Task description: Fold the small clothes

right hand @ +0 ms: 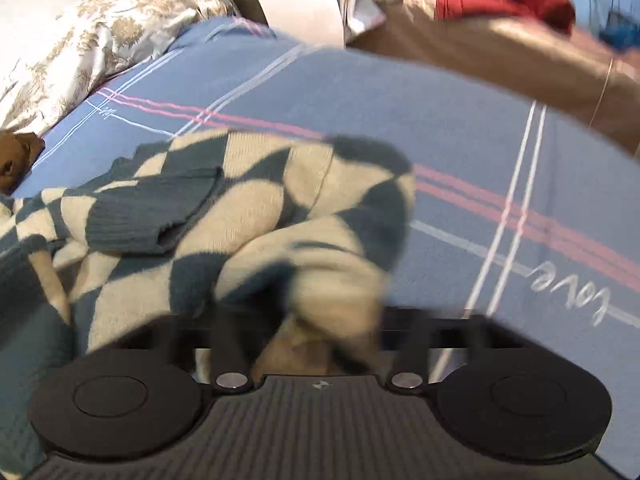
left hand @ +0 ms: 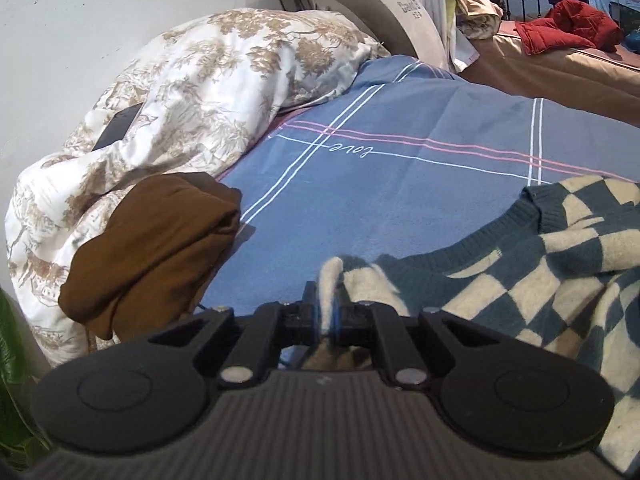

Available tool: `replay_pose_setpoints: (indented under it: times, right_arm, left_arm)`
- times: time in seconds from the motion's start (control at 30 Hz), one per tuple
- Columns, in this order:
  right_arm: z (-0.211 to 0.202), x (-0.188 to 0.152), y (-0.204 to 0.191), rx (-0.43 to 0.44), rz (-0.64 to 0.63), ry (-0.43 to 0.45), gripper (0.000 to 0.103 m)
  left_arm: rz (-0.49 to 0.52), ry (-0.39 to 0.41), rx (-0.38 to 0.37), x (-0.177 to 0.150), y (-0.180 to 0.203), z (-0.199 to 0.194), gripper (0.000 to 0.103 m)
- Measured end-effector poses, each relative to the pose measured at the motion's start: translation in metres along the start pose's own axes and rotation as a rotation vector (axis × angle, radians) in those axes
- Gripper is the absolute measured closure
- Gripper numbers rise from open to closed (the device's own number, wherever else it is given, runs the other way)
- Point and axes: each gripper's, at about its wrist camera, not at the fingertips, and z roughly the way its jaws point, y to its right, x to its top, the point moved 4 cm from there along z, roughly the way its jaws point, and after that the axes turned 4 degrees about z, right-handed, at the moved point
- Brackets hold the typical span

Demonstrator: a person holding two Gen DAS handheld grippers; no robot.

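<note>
Left gripper (left hand: 331, 312) pinches the checkered sweater (left hand: 540, 276) edge; its ribbed neckline points toward the floral pillow (left hand: 208, 92). Right gripper (right hand: 316, 336) grip: can't tell.

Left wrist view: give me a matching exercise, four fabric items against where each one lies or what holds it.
Items:
1. checkered sweater
2. brown garment
3. floral duvet
4. red garment

Places:
A. far back on the tan bed
B. bunched against the wall
C. pinched in the left tongs
D. folded at the duvet's foot

Pairs: 1-C, 2-D, 3-B, 4-A
</note>
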Motion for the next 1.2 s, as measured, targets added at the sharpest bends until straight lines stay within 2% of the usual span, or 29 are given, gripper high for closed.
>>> replay_pose_setpoints:
  times: [0.07,0.17,0.27,0.43,0.53,0.57,0.6,0.63,0.67,0.7,0.73,0.77,0.8,0.87,0.9,0.97,1.0,1.07,1.1,1.2]
  right_arm:
    - [-0.022,0.002,0.020,-0.049,0.064,0.037,0.074]
    - [-0.069,-0.001,0.063,-0.076,0.140,0.107,0.075]
    - [-0.119,-0.011,0.110,-0.169,0.139,0.140,0.075]
    - [-0.192,-0.013,0.208,-0.418,0.168,0.198,0.076]
    - [-0.224,0.003,0.256,-0.602,0.178,0.260,0.075]
    - [-0.232,0.008,0.270,-0.672,0.187,0.278,0.071]
    - [-0.236,0.011,0.282,-0.704,0.214,0.257,0.059]
    - [-0.232,0.010,0.291,-0.689,0.255,0.198,0.055]
    - [-0.226,0.006,0.297,-0.632,0.299,0.139,0.050]
    - [-0.221,-0.001,0.295,-0.581,0.313,0.116,0.036]
    - [-0.222,-0.009,0.288,-0.560,0.303,0.122,0.028]
    - [-0.223,-0.019,0.277,-0.561,0.280,0.142,0.005]
    - [-0.226,-0.030,0.265,-0.551,0.254,0.162,0.000]
    - [-0.232,-0.052,0.242,-0.453,0.219,0.196,0.000]
    - [-0.238,-0.063,0.231,-0.355,0.210,0.211,0.000]
    - [-0.237,-0.080,0.207,-0.180,0.195,0.215,0.000]
    - [-0.235,-0.085,0.198,-0.133,0.188,0.215,0.000]
    - [-0.224,-0.091,0.177,-0.079,0.147,0.201,0.000]
    - [-0.217,-0.090,0.167,-0.063,0.120,0.190,0.000]
    - [-0.197,-0.087,0.147,-0.069,0.041,0.171,0.000]
  left_arm:
    - [0.004,0.036,-0.019,0.007,0.011,-0.008,0.096]
    - [0.022,0.072,-0.062,0.022,0.029,-0.019,0.096]
    - [0.062,0.119,-0.092,0.040,0.053,-0.027,0.096]
    - [0.152,0.223,-0.131,0.093,0.120,-0.035,0.096]
    - [0.143,0.222,-0.250,0.123,0.166,-0.042,0.095]
    - [0.145,0.226,-0.283,0.127,0.179,-0.048,0.094]
    - [0.165,0.223,-0.323,0.129,0.196,-0.056,0.084]
    - [0.184,0.223,-0.368,0.127,0.213,-0.065,0.063]
    - [0.200,0.230,-0.407,0.120,0.228,-0.075,0.050]
    - [0.221,0.241,-0.428,0.110,0.241,-0.084,0.032]
    - [0.248,0.245,-0.442,0.097,0.253,-0.093,0.021]
    - [0.279,0.231,-0.461,0.082,0.264,-0.099,0.016]
    - [0.305,0.207,-0.482,0.069,0.273,-0.103,0.011]
    - [0.328,0.153,-0.517,0.036,0.285,-0.110,0.011]
    - [0.327,0.131,-0.526,0.023,0.288,-0.110,0.010]
    - [0.307,0.075,-0.501,-0.002,0.288,-0.105,0.008]
    - [0.292,0.053,-0.478,-0.011,0.288,-0.101,0.006]
    - [0.232,-0.007,-0.446,-0.027,0.283,-0.090,0.004]
    - [0.197,-0.038,-0.462,-0.032,0.283,-0.084,0.004]
    - [-0.001,-0.107,-0.558,-0.031,0.275,-0.058,0.004]
